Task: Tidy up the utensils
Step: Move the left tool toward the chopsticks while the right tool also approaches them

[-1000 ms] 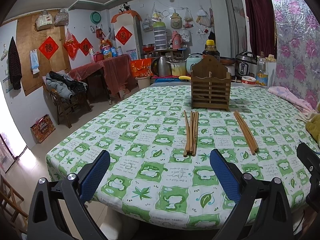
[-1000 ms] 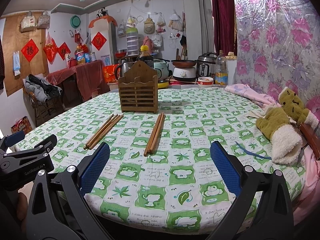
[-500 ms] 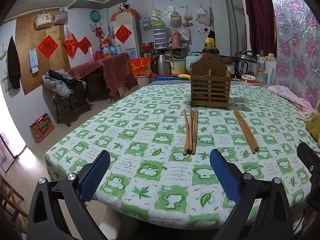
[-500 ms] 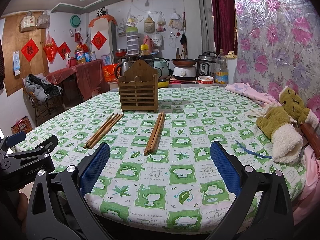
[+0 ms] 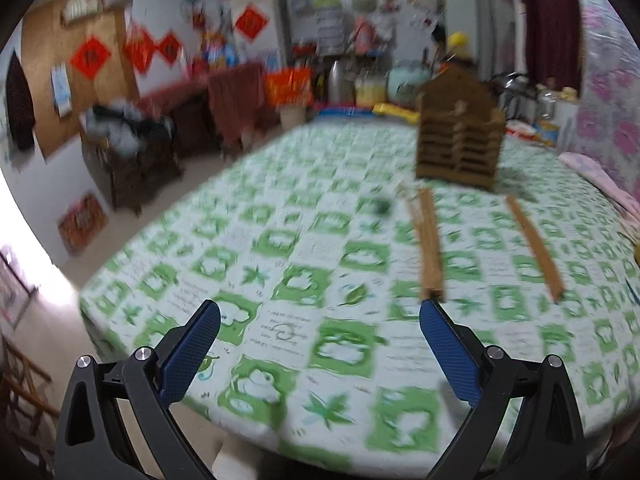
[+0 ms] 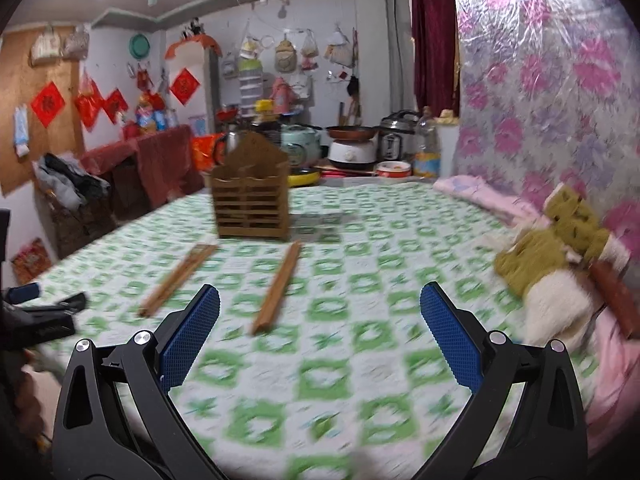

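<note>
Two bundles of wooden chopsticks lie on the green-and-white tablecloth (image 5: 312,248). In the left wrist view the left bundle (image 5: 429,246) ends just beyond my open left gripper (image 5: 318,312), near its right fingertip; the right bundle (image 5: 534,246) lies further right. A slatted wooden utensil holder (image 5: 460,140) stands upright behind them. In the right wrist view the right bundle (image 6: 278,284) lies ahead of my open right gripper (image 6: 320,308), close to its left finger, with the left bundle (image 6: 178,276) and the holder (image 6: 252,208) beyond. Both grippers hold nothing. Both views are motion-blurred.
A plush toy (image 6: 556,256) and pink cloth (image 6: 480,196) lie along the table's right side by the floral wall. The left gripper (image 6: 44,312) shows at the right wrist view's left edge. Pots and cookers (image 6: 360,148) crowd the counter behind the table; a chair with clothes (image 5: 132,140) stands left.
Both grippers have moved forward over the table toward the chopsticks, which now look larger and nearer. The chopsticks and holder have not moved. Both grippers remain open.
</note>
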`<state>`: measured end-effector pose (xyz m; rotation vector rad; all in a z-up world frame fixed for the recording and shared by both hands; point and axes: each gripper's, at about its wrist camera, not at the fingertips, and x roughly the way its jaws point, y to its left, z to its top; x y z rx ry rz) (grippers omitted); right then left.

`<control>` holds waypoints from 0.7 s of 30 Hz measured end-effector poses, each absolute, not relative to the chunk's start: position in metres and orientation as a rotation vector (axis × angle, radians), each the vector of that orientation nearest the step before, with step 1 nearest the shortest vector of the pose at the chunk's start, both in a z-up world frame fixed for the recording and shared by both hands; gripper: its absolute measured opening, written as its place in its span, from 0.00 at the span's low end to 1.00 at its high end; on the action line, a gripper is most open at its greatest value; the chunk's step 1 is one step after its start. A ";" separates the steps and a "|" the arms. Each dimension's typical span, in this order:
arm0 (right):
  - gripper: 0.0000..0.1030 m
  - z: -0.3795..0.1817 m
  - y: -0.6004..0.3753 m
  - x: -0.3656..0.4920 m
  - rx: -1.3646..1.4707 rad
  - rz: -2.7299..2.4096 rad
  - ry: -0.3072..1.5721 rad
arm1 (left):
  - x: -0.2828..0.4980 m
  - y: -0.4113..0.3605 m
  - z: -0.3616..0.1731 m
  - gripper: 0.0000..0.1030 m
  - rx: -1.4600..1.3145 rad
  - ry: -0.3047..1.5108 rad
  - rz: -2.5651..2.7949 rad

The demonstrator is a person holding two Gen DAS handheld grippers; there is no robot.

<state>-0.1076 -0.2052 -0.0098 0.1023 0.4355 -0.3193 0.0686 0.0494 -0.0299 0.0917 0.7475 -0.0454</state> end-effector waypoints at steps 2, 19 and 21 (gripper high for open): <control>0.94 -0.014 -0.227 -0.086 0.150 -0.314 0.502 | 0.083 0.057 -0.038 0.95 0.057 0.825 -0.066; 0.94 -0.047 -0.263 -0.051 0.348 -0.257 0.673 | 0.094 0.051 -0.045 0.95 0.056 0.999 -0.130; 0.94 -0.047 -0.268 -0.047 0.367 -0.251 0.675 | 0.094 0.069 -0.039 0.95 0.023 0.989 -0.101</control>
